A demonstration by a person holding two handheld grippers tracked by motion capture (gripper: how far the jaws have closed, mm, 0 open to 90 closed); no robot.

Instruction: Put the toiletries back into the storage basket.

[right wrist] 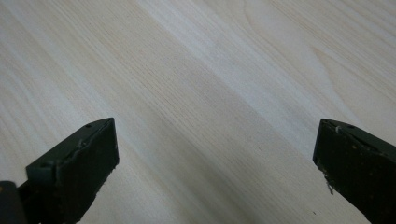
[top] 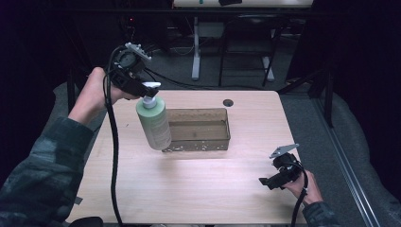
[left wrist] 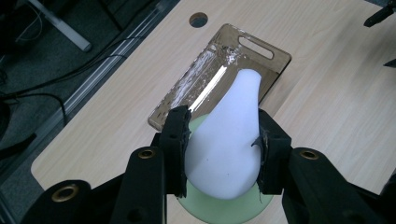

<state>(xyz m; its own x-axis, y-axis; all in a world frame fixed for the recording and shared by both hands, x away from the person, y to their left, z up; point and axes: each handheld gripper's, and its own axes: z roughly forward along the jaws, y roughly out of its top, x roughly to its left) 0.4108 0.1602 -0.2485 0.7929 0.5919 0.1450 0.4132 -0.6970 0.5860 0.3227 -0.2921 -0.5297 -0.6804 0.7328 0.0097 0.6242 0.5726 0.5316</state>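
Pump bottle held aloft over the bench's far left

Green pump bottle hangs clear of the bench, tilted, its base near the left end of the brown tray. The left tool is clamped on the bottle's white pump head, one black jaw on each side, as the left gripper view shows from above.

The tray is translucent smoked plastic, rectangular, with a slot handle in one end wall and bright glints along its rim. It sits toward the far edge, just short of a round cable hole in the wood. A black cable trails from the left tool down across the bench's left side.

Pale wood-grain surface lies bare across the whole near half and the right side. The right tool rests near the near right corner, well apart from tray and bottle; its jaws stand wide with only wood grain between them.

Beyond the far edge, table legs and cables stand on the dark floor.
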